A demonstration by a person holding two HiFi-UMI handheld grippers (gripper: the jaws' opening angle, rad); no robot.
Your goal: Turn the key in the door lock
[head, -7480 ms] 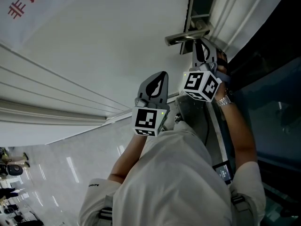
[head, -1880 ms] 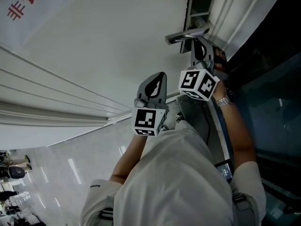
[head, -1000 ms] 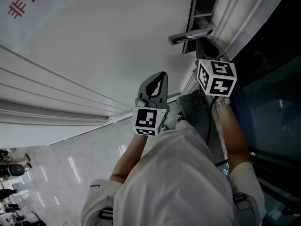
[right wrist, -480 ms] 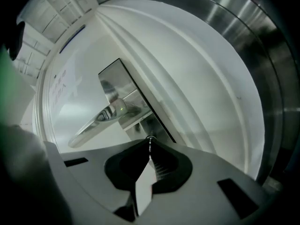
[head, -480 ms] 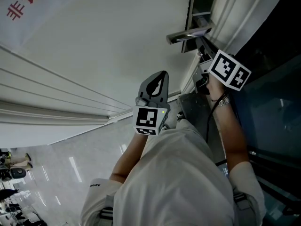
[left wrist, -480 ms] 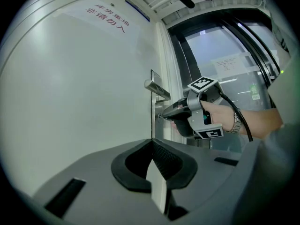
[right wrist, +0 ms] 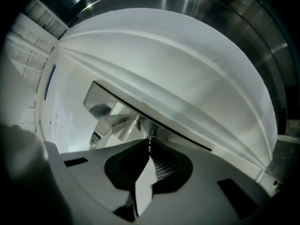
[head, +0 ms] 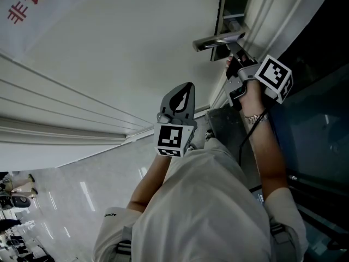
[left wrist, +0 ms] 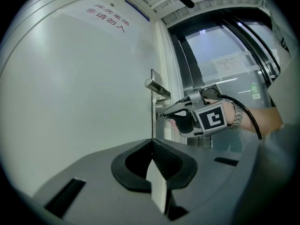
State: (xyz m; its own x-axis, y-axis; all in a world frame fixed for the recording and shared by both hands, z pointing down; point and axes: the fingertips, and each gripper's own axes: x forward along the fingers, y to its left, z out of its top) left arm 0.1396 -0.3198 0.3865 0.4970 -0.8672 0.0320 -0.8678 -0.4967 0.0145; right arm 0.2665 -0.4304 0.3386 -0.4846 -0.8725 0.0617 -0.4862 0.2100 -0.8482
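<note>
I'm keeping the right gripper [head: 235, 56] pressed up to the lock plate [left wrist: 153, 108], its jaws closed on a thin sliver of bright metal at their very tips. I'm reading that sliver as the key [right wrist: 149, 143], seated in the lock just below the lever handle [head: 215, 41]. The gripper is lying rolled over on its side, its marker cube [head: 275, 78] thrown out toward three o'clock. I'm judging that as the turning stroke in progress, since the pinch on the key is what carries the twist into the cylinder.

The left gripper [head: 185, 90] is hanging at about eight o'clock from the right one, jaws together on nothing, level and well apart from the white door [head: 109, 53]. I'm holding it idle there so it stays out of the way.

The handle is sitting at roughly eleven o'clock of the right gripper's tips, just beside them, so it is crowding any further roll that way. The door frame mouldings [head: 267, 15] and the dark glass panel [head: 319, 124] are closing in at three o'clock, near the cube. The gripper's cable [head: 246, 135] is trailing past the wristwatch [head: 255, 117] toward six o'clock (slack enough, as far as I can tell). The keyhole itself is hidden behind the jaws.
</note>
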